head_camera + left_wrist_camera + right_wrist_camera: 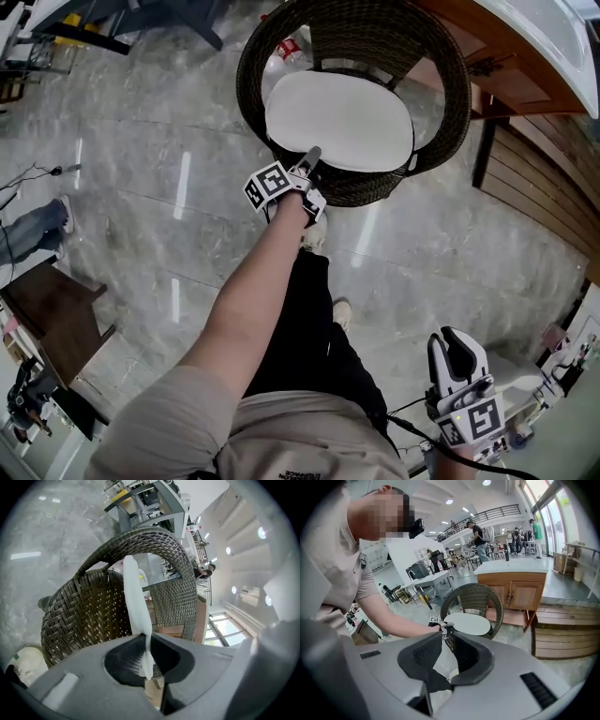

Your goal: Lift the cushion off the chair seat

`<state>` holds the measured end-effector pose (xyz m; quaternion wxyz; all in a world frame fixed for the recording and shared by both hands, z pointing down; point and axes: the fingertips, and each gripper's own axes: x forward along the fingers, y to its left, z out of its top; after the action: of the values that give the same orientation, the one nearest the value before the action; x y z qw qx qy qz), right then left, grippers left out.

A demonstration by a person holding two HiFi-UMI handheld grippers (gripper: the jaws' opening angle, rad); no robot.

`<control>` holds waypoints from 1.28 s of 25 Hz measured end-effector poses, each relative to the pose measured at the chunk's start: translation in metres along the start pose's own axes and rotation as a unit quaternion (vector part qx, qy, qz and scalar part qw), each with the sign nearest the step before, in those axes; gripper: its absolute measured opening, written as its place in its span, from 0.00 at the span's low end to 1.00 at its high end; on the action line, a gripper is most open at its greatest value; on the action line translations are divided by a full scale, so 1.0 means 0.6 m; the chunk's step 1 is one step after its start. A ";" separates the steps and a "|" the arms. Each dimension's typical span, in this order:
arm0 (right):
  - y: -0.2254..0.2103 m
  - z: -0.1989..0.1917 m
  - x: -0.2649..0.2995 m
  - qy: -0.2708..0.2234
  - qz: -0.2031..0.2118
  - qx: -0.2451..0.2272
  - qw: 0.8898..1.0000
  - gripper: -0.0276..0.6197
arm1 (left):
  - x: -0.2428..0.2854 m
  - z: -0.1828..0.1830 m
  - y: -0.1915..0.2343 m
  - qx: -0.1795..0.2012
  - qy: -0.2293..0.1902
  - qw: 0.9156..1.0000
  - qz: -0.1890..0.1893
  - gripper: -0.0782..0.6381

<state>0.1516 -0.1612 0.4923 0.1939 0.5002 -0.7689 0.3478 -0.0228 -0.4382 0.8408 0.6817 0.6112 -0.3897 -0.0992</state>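
Note:
A flat white cushion [337, 122] lies in a round dark wicker chair [246, 94]. My left gripper [312, 155] reaches to the cushion's near edge and is shut on it. In the left gripper view that cushion [133, 592] shows edge-on, pinched between the jaws of the left gripper [145, 653], with the chair's woven back [93, 616] behind. My right gripper [457, 342] hangs low at the right, well away from the chair. Its jaws stand apart on the right gripper [446, 651] with nothing between them. That view looks toward the chair [473, 595] and cushion [468, 623].
A wooden cabinet [525, 56] with a white top stands right behind the chair, with slatted wooden steps [562, 634] beside it. A dark low table [52, 319] is at the left. A white bag [286, 56] lies behind the chair. My shoes [314, 234] are on the marble floor.

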 end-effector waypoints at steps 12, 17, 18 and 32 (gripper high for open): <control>0.046 -0.006 -0.103 -0.064 0.018 -0.021 0.998 0.11 | -0.141 -0.026 -0.155 0.041 -0.014 0.997 -0.062 0.16; 0.071 -0.012 -0.164 -0.098 0.034 -0.052 0.993 0.07 | -0.247 -0.061 -0.232 0.063 -0.023 0.993 -0.094 0.16; 0.076 -0.015 -0.177 -0.106 0.036 -0.059 0.992 0.07 | -0.271 -0.072 -0.249 0.069 -0.025 0.992 -0.101 0.16; 0.168 -0.113 -0.397 -0.174 0.097 -0.131 0.971 0.06 | -0.728 -0.303 -0.493 0.082 -0.100 0.970 -0.207 0.16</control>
<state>0.1583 0.0651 0.3503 0.0863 0.4465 -0.8745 0.1686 -0.0987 -0.1026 0.4013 0.5512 0.7197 -0.3275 -0.2666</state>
